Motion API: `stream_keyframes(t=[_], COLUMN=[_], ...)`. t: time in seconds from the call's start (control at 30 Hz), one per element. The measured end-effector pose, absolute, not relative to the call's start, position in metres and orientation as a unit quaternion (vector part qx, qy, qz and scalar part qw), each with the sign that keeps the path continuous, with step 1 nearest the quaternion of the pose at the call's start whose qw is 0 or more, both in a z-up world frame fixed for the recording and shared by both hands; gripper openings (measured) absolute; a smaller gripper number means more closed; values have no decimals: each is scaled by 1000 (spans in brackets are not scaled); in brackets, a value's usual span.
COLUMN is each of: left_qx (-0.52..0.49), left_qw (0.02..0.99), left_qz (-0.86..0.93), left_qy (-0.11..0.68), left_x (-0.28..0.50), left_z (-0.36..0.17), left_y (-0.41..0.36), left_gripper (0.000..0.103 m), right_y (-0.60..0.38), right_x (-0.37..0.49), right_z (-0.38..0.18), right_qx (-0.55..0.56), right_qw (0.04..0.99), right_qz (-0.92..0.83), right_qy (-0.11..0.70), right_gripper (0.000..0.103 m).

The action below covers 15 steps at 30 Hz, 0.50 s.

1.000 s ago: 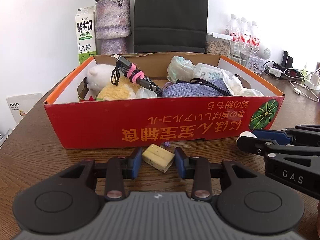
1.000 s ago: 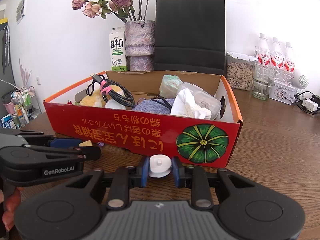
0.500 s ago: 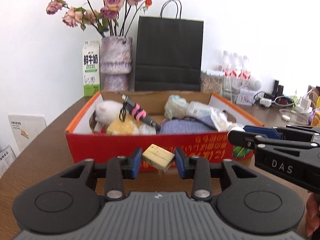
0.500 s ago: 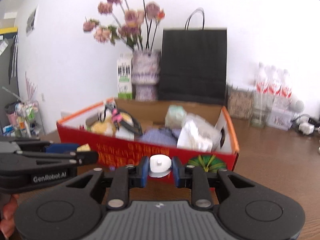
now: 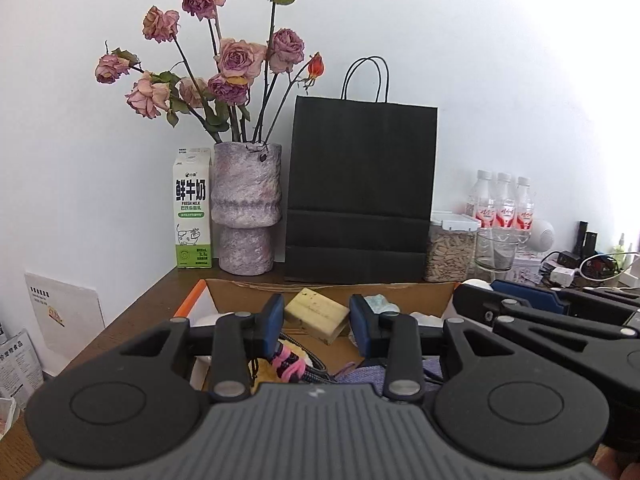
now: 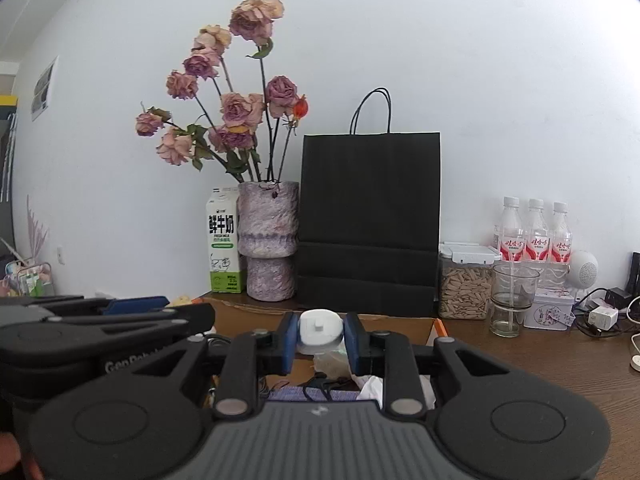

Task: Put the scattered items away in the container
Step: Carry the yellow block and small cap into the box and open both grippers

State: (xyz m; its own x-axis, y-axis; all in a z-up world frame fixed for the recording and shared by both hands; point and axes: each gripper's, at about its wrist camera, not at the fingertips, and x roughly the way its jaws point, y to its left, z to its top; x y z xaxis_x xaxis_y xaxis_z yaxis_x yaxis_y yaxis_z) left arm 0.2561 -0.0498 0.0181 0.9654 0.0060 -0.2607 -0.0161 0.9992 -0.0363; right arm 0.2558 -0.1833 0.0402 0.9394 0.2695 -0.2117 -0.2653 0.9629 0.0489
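Two light, rigid items over the box (image 5: 412, 296) near edge: yellow block (image 5: 318, 314) pinched across its sides by left gripper (image 5: 318, 318); white cap (image 6: 320, 326) clamped in right gripper (image 6: 321, 334).

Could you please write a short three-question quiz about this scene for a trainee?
1. True or false: the left gripper is shut on the yellow block.
2. What does the right gripper hold? A) white cap B) milk carton C) glass
3. Fill in: both held items hang above the open cardboard ___.

Key: 1 true; 2 A; 3 box.
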Motion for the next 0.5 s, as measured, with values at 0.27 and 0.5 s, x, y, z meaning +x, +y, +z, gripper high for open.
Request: stream_keyframes(t=[0.27,0.5], left_qx=[-24,-36], left_qw=[989,992], left_qz=[22,96], left_qy=[144,76], left_x=[267,247], left_z=[6,6], left_y=[-39,-29], left_gripper=[37,103], right_y=[-188,-193], right_x=[277,257], right_z=[14,14], right_qx=[18,2], right_qw=[981,990], right_qz=[129,81], right_qy=[145,114], right_gripper=[24,103])
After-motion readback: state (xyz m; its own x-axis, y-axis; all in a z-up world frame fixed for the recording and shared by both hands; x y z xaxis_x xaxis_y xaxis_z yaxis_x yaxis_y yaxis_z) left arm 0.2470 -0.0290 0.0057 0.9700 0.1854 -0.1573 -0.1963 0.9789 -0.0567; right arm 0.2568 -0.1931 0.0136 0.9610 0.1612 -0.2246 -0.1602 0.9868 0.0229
